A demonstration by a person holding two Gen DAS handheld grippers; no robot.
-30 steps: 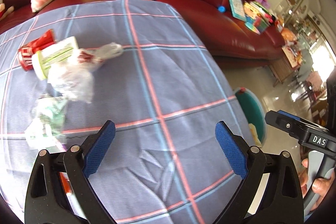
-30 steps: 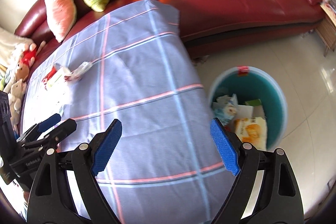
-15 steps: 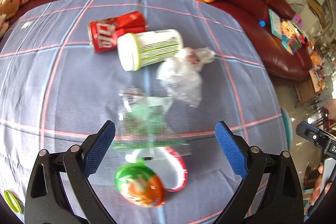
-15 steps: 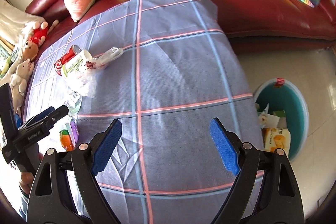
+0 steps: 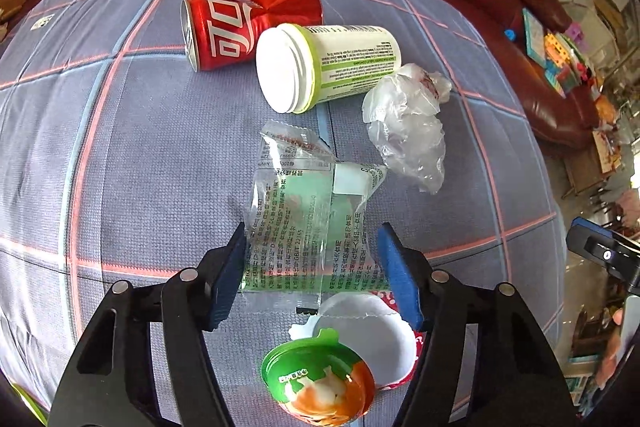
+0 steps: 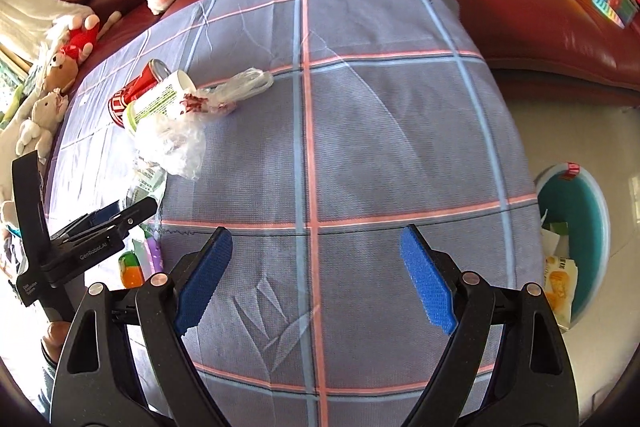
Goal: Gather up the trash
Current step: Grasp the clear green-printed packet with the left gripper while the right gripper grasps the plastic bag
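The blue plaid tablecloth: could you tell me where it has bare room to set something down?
Bare: the tablecloth between the crumpled plastic bag and the teal bin edge. Crowded: cola can, white canister, clear wrapper between the left gripper pads.

the red can [image 5: 248,25], upper middle of the left wrist frame, carries white chinese coca-cola script. the clear green wrapper [image 5: 310,223] at centre shows dense chinese print, too small to read. in the right wrist frame, lower left, the left gripper's [image 6: 116,223] black body reads "genrobot.ai".
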